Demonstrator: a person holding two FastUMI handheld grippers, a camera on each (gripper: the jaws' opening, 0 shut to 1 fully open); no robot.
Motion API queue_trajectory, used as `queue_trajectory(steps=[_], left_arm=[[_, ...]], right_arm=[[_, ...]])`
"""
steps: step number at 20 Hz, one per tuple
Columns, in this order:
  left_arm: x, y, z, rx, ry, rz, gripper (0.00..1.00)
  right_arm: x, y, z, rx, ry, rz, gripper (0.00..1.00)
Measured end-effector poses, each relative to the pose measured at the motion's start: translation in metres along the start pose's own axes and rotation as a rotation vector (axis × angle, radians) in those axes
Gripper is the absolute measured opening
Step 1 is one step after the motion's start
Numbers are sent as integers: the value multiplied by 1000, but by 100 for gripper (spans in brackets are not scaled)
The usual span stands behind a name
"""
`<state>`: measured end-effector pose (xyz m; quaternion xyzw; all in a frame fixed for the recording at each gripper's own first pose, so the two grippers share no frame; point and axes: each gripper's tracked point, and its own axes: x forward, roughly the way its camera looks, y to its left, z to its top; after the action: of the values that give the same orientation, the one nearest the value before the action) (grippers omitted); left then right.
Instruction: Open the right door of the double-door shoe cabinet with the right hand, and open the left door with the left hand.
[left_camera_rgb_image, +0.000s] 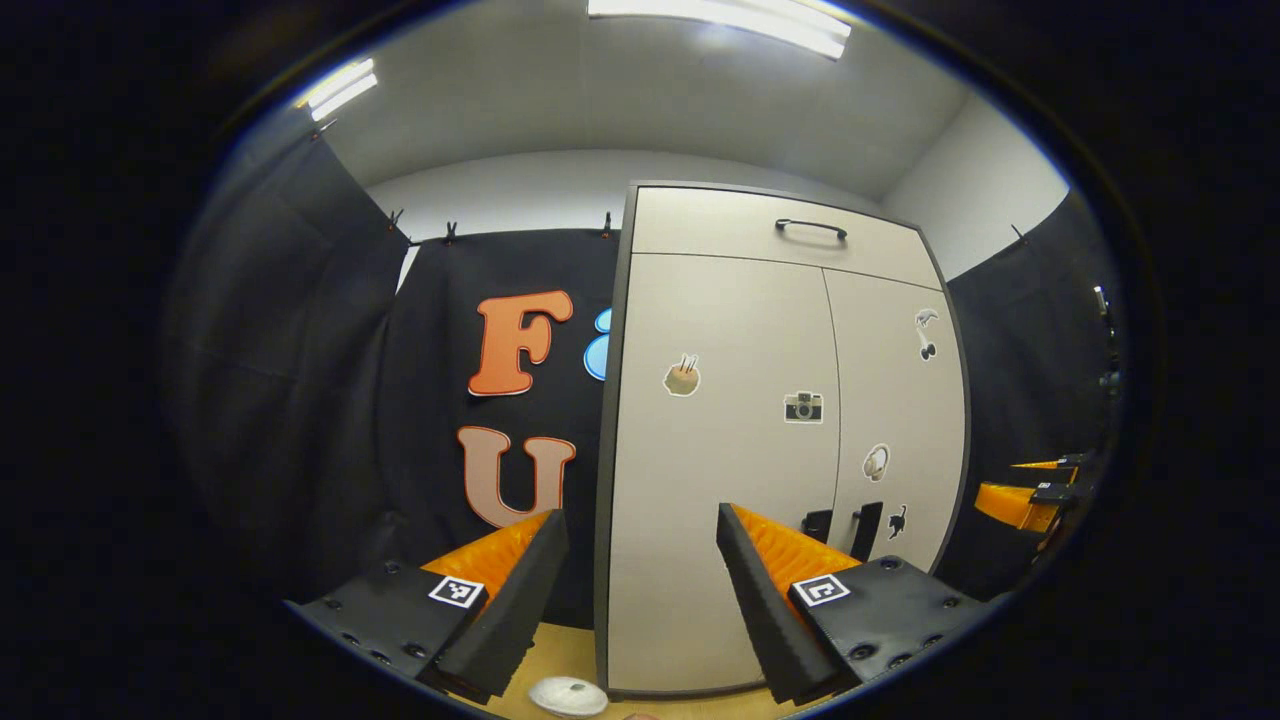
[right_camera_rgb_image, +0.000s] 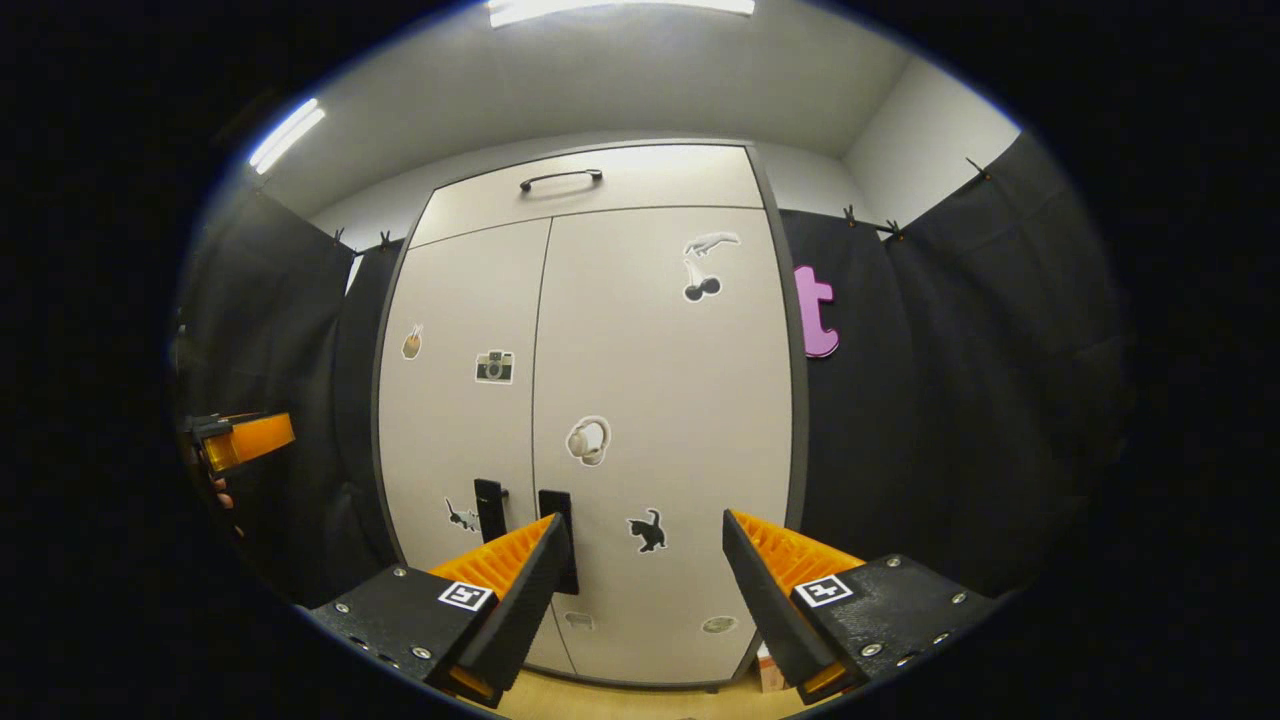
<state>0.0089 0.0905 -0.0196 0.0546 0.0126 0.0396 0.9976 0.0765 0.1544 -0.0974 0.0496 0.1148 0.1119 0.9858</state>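
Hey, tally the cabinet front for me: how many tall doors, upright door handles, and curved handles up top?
Tall doors: 2
Upright door handles: 2
Curved top handle: 1
Total: 5

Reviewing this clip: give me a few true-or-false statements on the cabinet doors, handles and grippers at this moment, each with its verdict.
1. Both cabinet doors, left door and right door, are closed. True.
2. The right gripper is shut on the right door's handle. False: it is open and holds nothing.
3. The left gripper is open. True.
4. The two door handles sit near the top of the doors. False: they are low, beside the middle seam.
5. A camera sticker is on the left door. True.
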Motion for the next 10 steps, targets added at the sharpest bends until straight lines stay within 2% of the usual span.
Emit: queue_trajectory(steps=[5,10], left_arm=[[1,29,-8,10,10,27,96],[4,62,-14,16,24,58,96]], right_arm=[[48,33,-43,39,103,41,93],[85,57,-82,78,204,50,87]])
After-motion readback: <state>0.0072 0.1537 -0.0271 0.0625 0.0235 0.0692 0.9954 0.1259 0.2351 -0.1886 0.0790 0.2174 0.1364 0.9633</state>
